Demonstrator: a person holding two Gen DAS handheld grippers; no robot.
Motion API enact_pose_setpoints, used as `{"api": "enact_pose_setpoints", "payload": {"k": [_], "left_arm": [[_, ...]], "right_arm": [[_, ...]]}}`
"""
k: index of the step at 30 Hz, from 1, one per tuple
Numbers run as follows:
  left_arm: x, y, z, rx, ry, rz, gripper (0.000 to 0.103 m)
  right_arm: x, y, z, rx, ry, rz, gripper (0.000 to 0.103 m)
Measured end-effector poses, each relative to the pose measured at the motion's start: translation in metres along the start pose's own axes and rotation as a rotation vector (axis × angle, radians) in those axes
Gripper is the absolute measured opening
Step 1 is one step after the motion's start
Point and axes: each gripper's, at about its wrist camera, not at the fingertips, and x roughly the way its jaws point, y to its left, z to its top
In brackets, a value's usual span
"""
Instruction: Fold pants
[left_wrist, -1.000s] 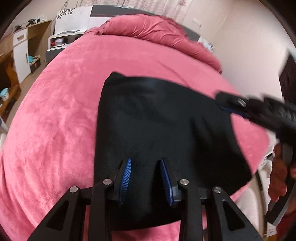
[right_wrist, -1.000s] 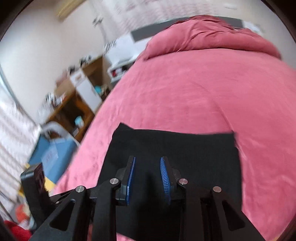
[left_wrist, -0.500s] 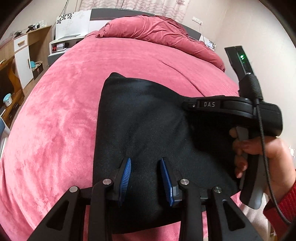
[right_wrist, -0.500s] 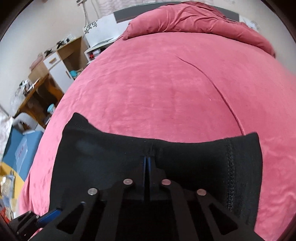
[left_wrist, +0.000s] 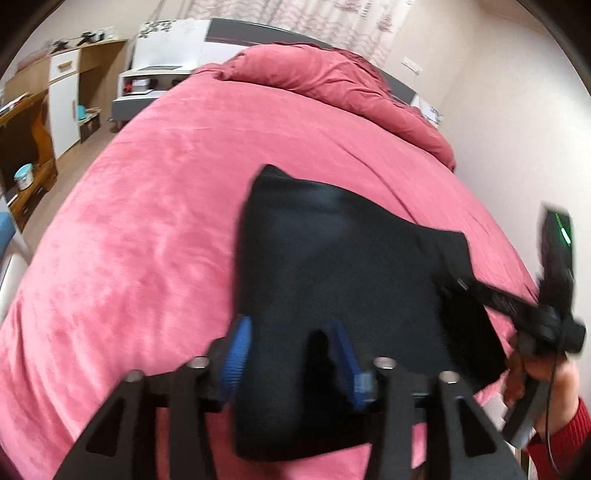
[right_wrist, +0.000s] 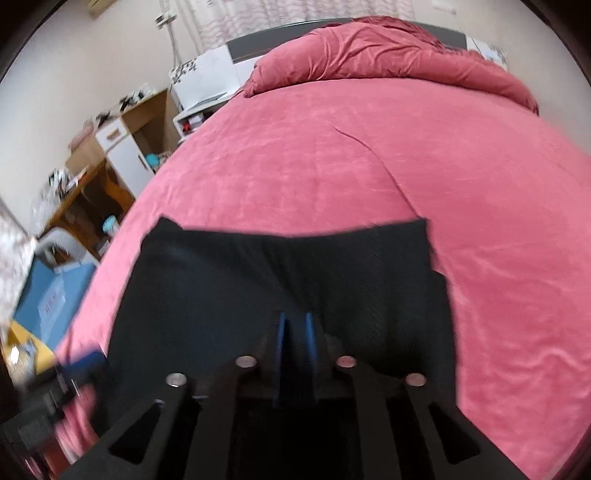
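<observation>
Lifted since a moment ago, your right gripper (right_wrist: 294, 332) narrowly pinches the black pants (right_wrist: 229, 280), left gripper (left_wrist: 291, 354) wide over cloth, pink bedspread (left_wrist: 147, 221) around, rumpled duvet (right_wrist: 388, 51) at 12 o'clock.

A pink bedspread (left_wrist: 155, 229) covers the bed, with a bunched pink duvet (right_wrist: 388, 51) heaped at its far end before a dark headboard (left_wrist: 255, 31). A white nightstand (left_wrist: 147, 81) stands beside the bed, near a wooden cabinet (right_wrist: 122, 147) with a white door. A blue box (right_wrist: 48, 295) sits lower left. Patterned curtains (left_wrist: 325, 22) hang behind.
</observation>
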Motion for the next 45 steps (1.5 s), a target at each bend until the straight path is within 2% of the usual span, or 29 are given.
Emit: {"api": "enact_pose_setpoints", "payload": {"k": [3, 6, 10, 12, 13, 14, 16, 18, 22, 27, 28, 34, 37, 40, 45], "left_arm": [[0.005, 0.02, 0.005, -0.061, 0.035, 0.026, 0.057], [0.008, 0.033, 0.004, -0.111, 0.066, 0.029, 0.057], [0.005, 0.032, -0.002, -0.093, 0.081, 0.004, 0.057], [0.007, 0.029, -0.003, -0.076, 0.096, -0.023, 0.057], [0.007, 0.027, -0.004, -0.063, 0.104, -0.044, 0.057], [0.008, 0.026, -0.003, -0.055, 0.106, -0.055, 0.057], [0.011, 0.026, -0.001, -0.049, 0.113, -0.08, 0.058], [0.015, 0.028, 0.005, -0.051, 0.134, -0.098, 0.058], [0.022, 0.022, 0.015, -0.022, 0.168, -0.114, 0.059], [0.034, 0.03, 0.021, -0.044, 0.203, -0.17, 0.063], [0.037, 0.032, 0.023, -0.041, 0.218, -0.19, 0.064], [0.052, 0.044, 0.037, -0.033, 0.3, -0.267, 0.067], [0.06, 0.048, 0.044, -0.015, 0.344, -0.315, 0.067], [0.076, 0.061, 0.054, -0.075, 0.423, -0.375, 0.068], [0.089, 0.073, 0.062, -0.145, 0.478, -0.433, 0.068]], "right_arm": [[-0.01, -0.004, -0.013, -0.058, 0.005, -0.033, 0.018], [-0.016, -0.01, -0.024, -0.068, 0.014, -0.017, 0.018], [-0.029, -0.019, -0.039, -0.011, 0.012, -0.018, 0.018], [-0.042, -0.027, -0.047, 0.047, -0.01, 0.008, 0.019], [-0.05, -0.032, -0.051, 0.079, -0.033, 0.031, 0.025], [-0.059, -0.039, -0.053, 0.116, -0.055, 0.052, 0.042], [-0.069, -0.051, -0.055, 0.165, -0.078, 0.058, 0.064], [-0.078, -0.06, -0.055, 0.188, -0.094, 0.07, 0.064], [-0.077, -0.064, -0.052, 0.169, -0.05, 0.038, 0.064], [-0.052, -0.067, -0.054, 0.183, 0.047, -0.008, 0.064], [-0.048, -0.072, -0.054, 0.193, 0.052, 0.002, 0.065], [-0.028, -0.118, -0.055, 0.363, 0.121, 0.19, 0.075], [-0.019, -0.128, -0.053, 0.375, 0.171, 0.249, 0.081], [-0.008, -0.132, -0.047, 0.346, 0.239, 0.286, 0.083], [0.004, -0.142, -0.037, 0.391, 0.251, 0.397, 0.084]]}}
